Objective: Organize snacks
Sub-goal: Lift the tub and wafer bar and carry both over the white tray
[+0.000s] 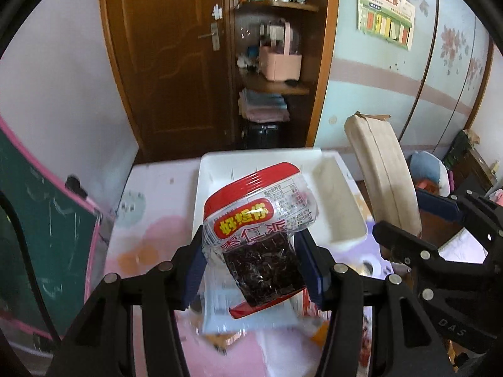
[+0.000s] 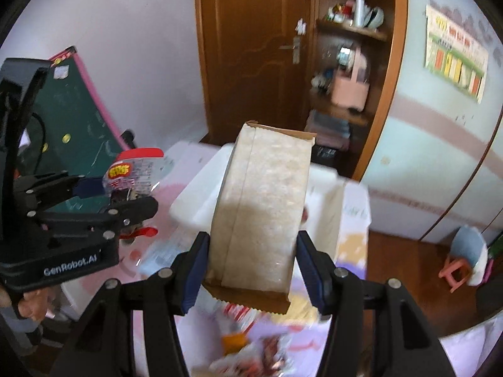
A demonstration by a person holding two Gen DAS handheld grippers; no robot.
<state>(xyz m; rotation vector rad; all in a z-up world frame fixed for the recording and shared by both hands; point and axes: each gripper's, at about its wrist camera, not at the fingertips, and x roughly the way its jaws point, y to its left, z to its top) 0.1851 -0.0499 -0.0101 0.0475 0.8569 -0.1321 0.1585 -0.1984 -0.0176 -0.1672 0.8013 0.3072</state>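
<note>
My left gripper is shut on a clear snack bag with red ends and dark contents, held in the air over the near edge of a white bin. The bag also shows in the right wrist view. My right gripper is shut on a tall brown paper snack bag, held above the table in front of the white bin. That paper bag shows at the right in the left wrist view. Several loose snack packets lie blurred on the table below.
The table has a pastel patterned cover. A green chalkboard leans at the left. Behind stand a brown door, open shelves with a pink basket, and a pale blue wardrobe. A small stool stands at the right.
</note>
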